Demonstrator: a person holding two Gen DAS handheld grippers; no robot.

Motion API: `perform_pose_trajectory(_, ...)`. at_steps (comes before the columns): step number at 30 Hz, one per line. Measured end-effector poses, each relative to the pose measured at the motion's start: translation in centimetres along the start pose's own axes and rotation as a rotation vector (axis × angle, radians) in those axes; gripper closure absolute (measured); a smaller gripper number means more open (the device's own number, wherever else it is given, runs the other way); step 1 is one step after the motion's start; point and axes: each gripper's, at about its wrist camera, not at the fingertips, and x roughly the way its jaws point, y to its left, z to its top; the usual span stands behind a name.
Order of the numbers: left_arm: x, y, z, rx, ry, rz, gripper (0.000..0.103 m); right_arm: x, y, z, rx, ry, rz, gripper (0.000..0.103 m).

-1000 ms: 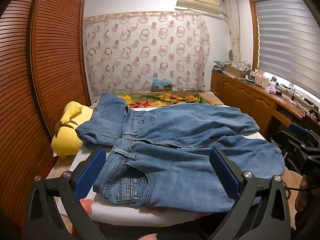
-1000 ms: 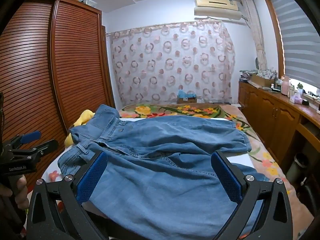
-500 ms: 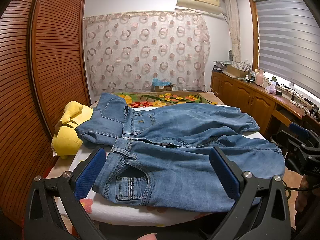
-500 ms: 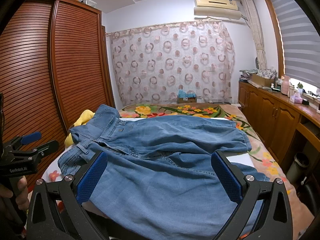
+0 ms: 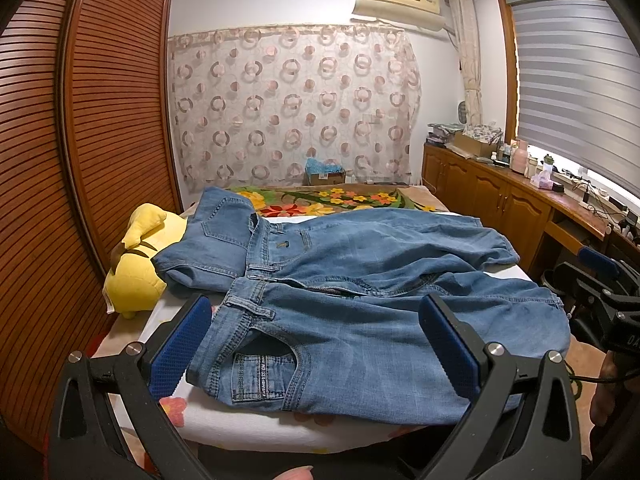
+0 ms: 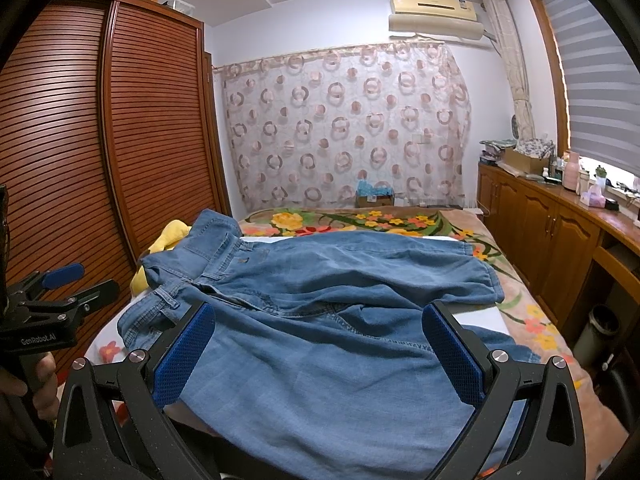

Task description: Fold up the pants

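Blue denim pants (image 5: 360, 292) lie spread across the bed, waistband to the left, legs running right; they also show in the right wrist view (image 6: 340, 320). My left gripper (image 5: 316, 344) is open and empty, held just before the near waistband and pocket. My right gripper (image 6: 318, 354) is open and empty over the near leg. Each gripper shows at the edge of the other's view, the right one (image 5: 600, 292) and the left one (image 6: 60, 296).
A yellow plush toy (image 5: 140, 264) lies at the bed's left edge beside a slatted wooden wardrobe (image 5: 80, 160). A floral blanket (image 5: 328, 200) covers the far bed. A cardboard box (image 5: 324, 176) sits beyond. Wooden cabinets (image 5: 500, 204) line the right wall.
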Motion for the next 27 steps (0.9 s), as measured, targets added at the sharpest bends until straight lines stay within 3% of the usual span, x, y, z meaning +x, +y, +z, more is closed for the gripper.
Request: perform_pose_trajectory(27, -0.29, 0.45, 0.10, 0.001, -0.004, 0.001, 0.000, -0.21, 0.01, 0.09, 0.001, -0.004, 0.003, 0.000)
